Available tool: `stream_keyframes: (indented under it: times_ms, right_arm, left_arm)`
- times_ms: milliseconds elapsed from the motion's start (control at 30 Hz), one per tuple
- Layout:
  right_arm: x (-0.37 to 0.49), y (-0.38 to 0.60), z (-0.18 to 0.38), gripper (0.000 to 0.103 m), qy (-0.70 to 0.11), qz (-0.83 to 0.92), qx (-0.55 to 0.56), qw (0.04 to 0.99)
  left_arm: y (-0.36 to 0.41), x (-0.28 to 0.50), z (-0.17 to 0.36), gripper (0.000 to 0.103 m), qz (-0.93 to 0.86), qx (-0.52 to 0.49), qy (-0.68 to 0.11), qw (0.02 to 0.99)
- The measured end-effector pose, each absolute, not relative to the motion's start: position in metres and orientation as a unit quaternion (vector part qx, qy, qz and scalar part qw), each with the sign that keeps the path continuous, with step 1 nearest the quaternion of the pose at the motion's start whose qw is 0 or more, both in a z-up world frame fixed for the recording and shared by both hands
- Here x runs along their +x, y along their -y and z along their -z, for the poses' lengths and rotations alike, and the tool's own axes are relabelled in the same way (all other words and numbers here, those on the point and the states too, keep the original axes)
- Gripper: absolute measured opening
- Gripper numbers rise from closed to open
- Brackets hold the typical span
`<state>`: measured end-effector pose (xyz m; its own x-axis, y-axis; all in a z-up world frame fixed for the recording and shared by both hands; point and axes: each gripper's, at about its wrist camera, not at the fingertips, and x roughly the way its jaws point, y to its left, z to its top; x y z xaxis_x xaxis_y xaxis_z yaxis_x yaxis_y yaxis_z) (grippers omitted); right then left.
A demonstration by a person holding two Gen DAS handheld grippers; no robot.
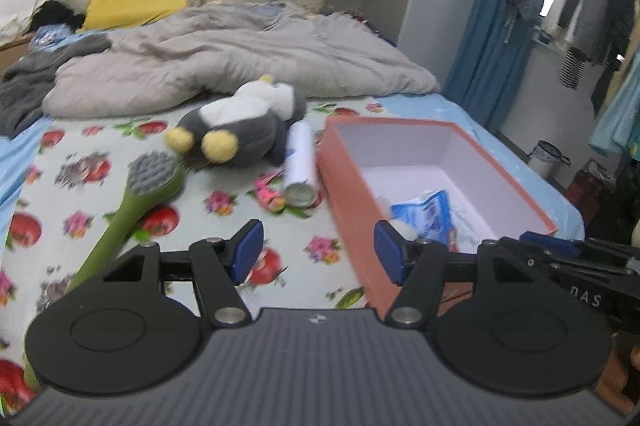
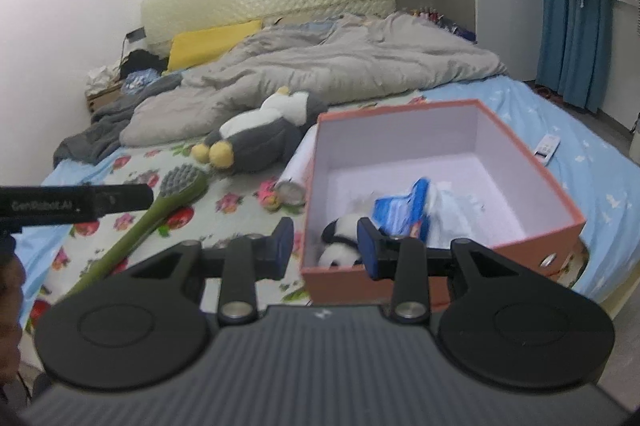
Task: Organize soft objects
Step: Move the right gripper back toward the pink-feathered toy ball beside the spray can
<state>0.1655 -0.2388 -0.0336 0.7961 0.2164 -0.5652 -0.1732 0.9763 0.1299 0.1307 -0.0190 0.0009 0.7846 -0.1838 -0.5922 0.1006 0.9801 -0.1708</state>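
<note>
My left claw [image 1: 318, 252] and right claw [image 2: 324, 246] both hang spread and empty at the near edge of the salmon box [image 2: 520, 145], presumably between picks. Inside the box: a small panda plush [image 2: 340, 242], half hidden by my right finger, and a blue tissue pack [image 2: 404, 205]. The penguin plush [image 1: 240, 123] lies on the floral sheet [image 1: 224, 226], left of the box. The print on the white spray can [image 1: 300, 161] is too blurred to read; the green brush [image 1: 132, 201] has its handle cut off.

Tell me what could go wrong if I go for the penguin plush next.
The white cylinder lies between the penguin plush and the pink box, touching or nearly touching the plush, so a sweep could roll it away. The left gripper and right gripper, both open, hover close together near the box's front corner and might collide or shove it.
</note>
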Motion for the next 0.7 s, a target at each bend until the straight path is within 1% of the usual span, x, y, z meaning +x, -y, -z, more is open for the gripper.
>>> stream_keyframes:
  times_ms: [300, 500, 700]
  right_arm:
    - [0.157, 0.199, 0.061, 0.038, -0.317, -0.137, 0.021, 0.938]
    - [0.171, 0.170, 0.069, 0.038, -0.313, -0.157, 0.008, 0.937]
    - [0.198, 0.143, 0.081, 0.038, -0.317, -0.173, 0.003, 0.933]
  left_arm:
    - [-0.013, 0.115, 0.036, 0.067, 0.035, -0.083, -0.347, 0.934]
    - [-0.025, 0.130, 0.045, 0.067, 0.019, -0.083, -0.352, 0.932]
    - [-0.039, 0.160, 0.049, 0.068, -0.002, -0.080, -0.350, 0.933]
